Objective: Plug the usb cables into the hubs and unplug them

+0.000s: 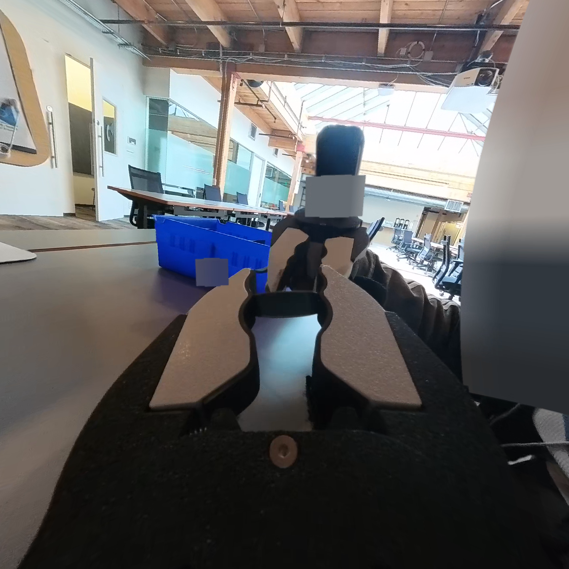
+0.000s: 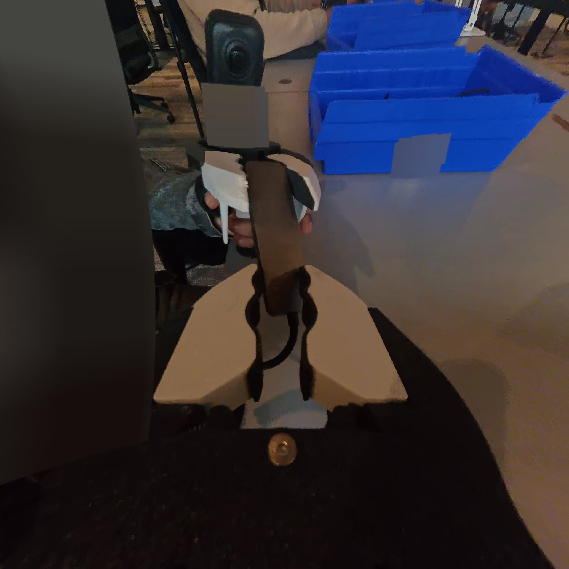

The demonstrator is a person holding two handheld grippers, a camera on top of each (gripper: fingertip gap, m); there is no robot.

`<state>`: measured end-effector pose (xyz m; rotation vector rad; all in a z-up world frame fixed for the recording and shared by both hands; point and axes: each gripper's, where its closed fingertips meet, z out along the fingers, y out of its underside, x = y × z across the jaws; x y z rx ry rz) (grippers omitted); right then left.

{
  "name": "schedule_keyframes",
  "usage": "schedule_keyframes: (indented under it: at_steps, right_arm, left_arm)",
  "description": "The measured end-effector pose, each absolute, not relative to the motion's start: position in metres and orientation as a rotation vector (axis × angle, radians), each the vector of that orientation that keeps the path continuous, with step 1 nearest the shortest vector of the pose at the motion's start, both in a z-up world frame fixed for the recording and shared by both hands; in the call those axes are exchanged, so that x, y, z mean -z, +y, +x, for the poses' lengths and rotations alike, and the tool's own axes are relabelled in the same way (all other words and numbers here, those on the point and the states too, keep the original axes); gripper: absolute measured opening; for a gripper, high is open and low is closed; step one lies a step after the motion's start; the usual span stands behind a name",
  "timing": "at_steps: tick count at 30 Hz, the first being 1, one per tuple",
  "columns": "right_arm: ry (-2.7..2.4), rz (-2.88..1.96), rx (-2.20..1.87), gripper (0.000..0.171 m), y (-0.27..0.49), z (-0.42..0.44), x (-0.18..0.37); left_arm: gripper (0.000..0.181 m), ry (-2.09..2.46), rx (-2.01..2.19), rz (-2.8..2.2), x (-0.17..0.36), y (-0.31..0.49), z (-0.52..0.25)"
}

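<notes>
Left wrist view
Left gripper (image 1: pixel 284 278): its jaws are narrowed on a flat black bar, the hub (image 1: pixel 284 306), which lies crosswise between the fingertips; both fingers seem to touch its ends.
Other gripper: the right gripper (image 1: pixel 311 264) faces this one from just behind the hub, a camera standing above it.
Surroundings: a blue bin (image 1: pixel 212 246) stands on the dark table (image 1: pixel 92 308), behind and to the left.

Right wrist view
Right gripper (image 2: pixel 278 272): its jaws are almost closed on the near end of the hub (image 2: pixel 274 224), a long dark slab that runs away toward the left gripper (image 2: pixel 261 191).
Cable: a short black cable (image 2: pixel 284 348) leaves the near end of the hub and curves down between the fingers.
Bins: blue bins (image 2: pixel 431 101) are on the table (image 2: pixel 431 246), well apart, to the right.

Handling
Hub: probably light, stiff, with smooth sides that may slip; best to hold it by the narrow sides, away from the ports.
Cable: soft and bending; I would take hold at the rigid plug, not at the cord.
Ports: which ports are filled, I cannot tell.
</notes>
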<state>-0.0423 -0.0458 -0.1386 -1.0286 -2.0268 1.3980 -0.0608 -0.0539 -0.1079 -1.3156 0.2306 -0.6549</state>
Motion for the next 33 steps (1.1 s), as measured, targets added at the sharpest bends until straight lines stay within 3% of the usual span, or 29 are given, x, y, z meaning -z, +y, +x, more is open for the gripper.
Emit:
schedule_keyframes:
  at_steps: [11, 22, 25, 29, 33]
  right_arm:
    - [-2.017, -0.908, -1.419, 0.016, -0.051, -0.037, 0.129]
    - [-1.863, -0.898, -1.483, 0.074, -0.034, -0.035, 0.109]
    - [-1.816, -0.887, -1.575, 0.082, -0.040, -0.036, 0.100]
    - [-1.764, -0.935, -1.634, 0.085, -0.042, -0.041, 0.098]
    - [-1.762, -0.947, -1.692, 0.069, -0.053, -0.049, 0.102]
  left_arm:
    - [0.037, 0.241, 0.680, -1.308, 0.107, -0.055, -0.058]
    - [0.037, 0.183, 0.686, -1.246, 0.098, -0.058, -0.071]
    - [0.038, 0.155, 0.721, -1.231, 0.098, -0.057, -0.074]
    - [0.037, 0.160, 0.735, -1.240, 0.100, -0.057, -0.072]
    - [0.037, 0.186, 0.760, -1.258, 0.103, -0.056, -0.064]
